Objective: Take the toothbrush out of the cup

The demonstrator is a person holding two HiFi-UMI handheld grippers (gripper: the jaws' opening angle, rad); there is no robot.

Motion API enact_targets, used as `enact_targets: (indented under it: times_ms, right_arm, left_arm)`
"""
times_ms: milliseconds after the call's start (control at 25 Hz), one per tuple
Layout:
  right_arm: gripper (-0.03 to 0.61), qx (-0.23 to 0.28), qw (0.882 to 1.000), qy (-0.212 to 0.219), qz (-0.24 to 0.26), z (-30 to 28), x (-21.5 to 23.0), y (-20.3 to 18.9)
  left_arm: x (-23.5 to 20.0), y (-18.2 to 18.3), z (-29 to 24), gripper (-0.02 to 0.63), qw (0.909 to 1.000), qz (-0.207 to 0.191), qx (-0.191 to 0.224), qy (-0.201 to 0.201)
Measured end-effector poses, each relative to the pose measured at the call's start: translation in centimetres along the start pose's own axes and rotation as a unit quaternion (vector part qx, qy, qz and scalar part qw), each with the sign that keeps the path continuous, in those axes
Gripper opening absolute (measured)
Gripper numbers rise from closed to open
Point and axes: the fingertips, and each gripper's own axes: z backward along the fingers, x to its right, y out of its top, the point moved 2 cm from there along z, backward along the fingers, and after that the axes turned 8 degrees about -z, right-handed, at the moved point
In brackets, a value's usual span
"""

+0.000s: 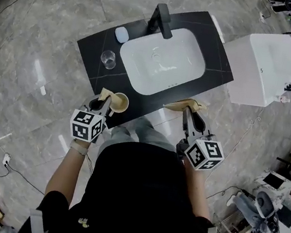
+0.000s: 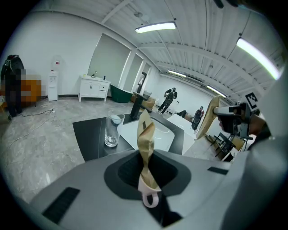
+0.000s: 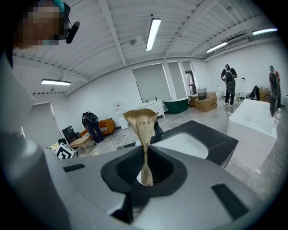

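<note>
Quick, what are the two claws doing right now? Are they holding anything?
Left claw: closed, nothing visibly held.
Right claw: closed, empty.

L gripper (image 2: 145, 121) jaws pinch cup handle (image 2: 150, 197) — glass (image 2: 111, 130) nr.

No legible words, brands or numbers anywhere.
- Black-and-white square code markers, patterns only, on marker cube (image 1: 87, 125) of left gripper (image 1: 106, 96), 7 o'clock in head view.
- Same on marker cube (image 1: 204, 154) of right gripper (image 1: 189, 106), 5 o'clock.
- Right gripper view: small dark print on tan fingertips (image 3: 143, 120), centre of frame, too small to read.
</note>
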Motion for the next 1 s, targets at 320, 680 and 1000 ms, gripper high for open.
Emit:
enact_targets:
  times_ms: [320, 680, 1000]
  right_arm:
    - [0.046, 0.005, 1.0, 0.024, 0.001, -0.9, 0.0, 0.7]
    - [0.046, 0.01, 0.998, 0.061, 0.004, -2.6, -0.2, 1.7]
    - [0.046, 0.013, 0.994, 0.106, 0.013, -4.2, -1.9, 2.9]
  left_arm:
    - [0.2, 2.7, 1.7, 0.049, 0.9995, -0.006, 0.023, 0.019]
    - [0.6, 6.5, 4.5, 0.049, 0.9963, -0.014, 0.065, 0.054]
    - [0.7, 9.9, 8.3, 0.048, 0.9886, -0.022, 0.113, 0.097]
